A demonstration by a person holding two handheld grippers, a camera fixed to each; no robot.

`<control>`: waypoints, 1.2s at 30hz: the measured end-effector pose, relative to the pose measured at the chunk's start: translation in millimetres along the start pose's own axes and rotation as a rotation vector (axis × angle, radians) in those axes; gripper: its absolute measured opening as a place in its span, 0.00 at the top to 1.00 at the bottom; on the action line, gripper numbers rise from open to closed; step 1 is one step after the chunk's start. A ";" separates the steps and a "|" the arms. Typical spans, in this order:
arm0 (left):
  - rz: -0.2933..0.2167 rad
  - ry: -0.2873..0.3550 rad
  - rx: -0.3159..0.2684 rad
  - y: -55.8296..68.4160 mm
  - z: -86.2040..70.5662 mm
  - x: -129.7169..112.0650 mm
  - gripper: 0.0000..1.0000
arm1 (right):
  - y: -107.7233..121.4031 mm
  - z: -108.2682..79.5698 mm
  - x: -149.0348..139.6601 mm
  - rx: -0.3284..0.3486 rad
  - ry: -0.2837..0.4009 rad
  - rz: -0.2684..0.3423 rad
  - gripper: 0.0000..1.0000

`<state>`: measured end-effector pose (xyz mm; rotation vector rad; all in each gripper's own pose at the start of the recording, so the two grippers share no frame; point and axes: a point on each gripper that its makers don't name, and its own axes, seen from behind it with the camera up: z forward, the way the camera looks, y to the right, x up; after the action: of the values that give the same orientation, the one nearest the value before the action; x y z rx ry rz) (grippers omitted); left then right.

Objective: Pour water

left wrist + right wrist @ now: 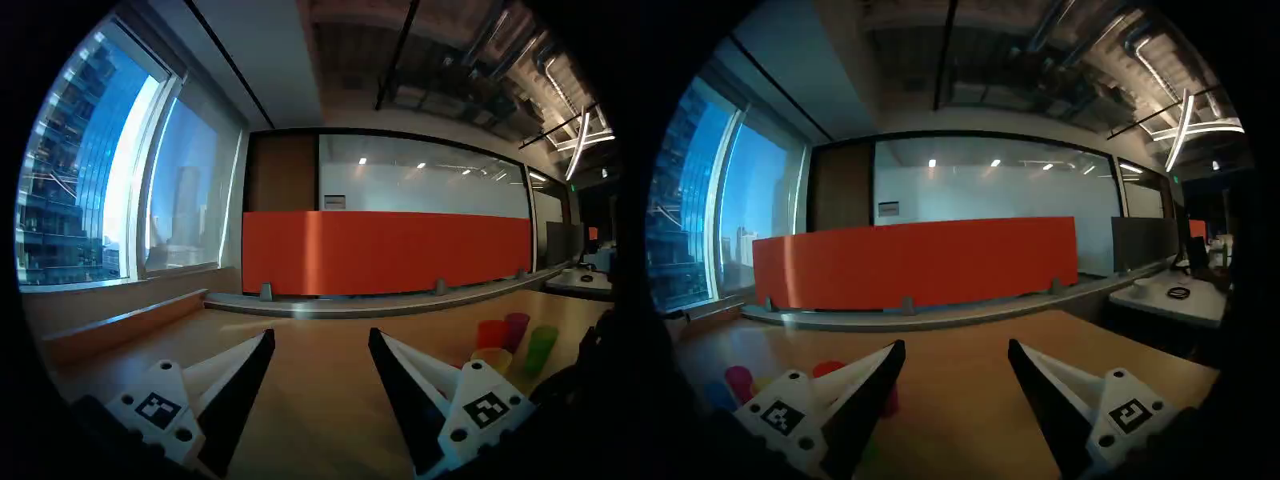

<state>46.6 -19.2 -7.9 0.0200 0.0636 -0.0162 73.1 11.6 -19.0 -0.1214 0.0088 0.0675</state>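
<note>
In the left gripper view my left gripper (322,340) stands open low over the wooden table (320,400), nothing between its fingers. To its right stands a cluster of plastic cups: a red cup (491,333), a purple cup (518,326), a green cup (542,347) and a yellow cup (494,360) partly behind the right finger. In the right gripper view my right gripper (957,350) is open and empty above the same table (960,384). Coloured cups sit at its lower left: a magenta cup (739,381) and a red cup (829,369), mostly hidden by the left finger.
An orange divider panel (384,252) runs along the table's far edge, with a glass wall behind it. Large windows (88,184) lie to the left. A white desk (1172,300) with a coiled cable stands to the right, past the table's right edge.
</note>
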 end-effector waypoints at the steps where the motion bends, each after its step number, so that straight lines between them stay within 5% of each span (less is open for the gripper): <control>1: 0.000 -0.001 0.000 0.3 -0.3 -1.2 0.13 | -0.6 0.0 -0.7 0.001 -0.002 0.001 0.00; 36: -0.007 -0.036 -0.015 14.4 1.2 -38.6 0.13 | -5.7 1.4 -13.5 0.012 -0.049 0.024 0.01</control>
<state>8.3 -4.2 -4.0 0.0044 0.0279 -0.0226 60.0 5.2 -16.8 -0.1073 -0.0385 0.0942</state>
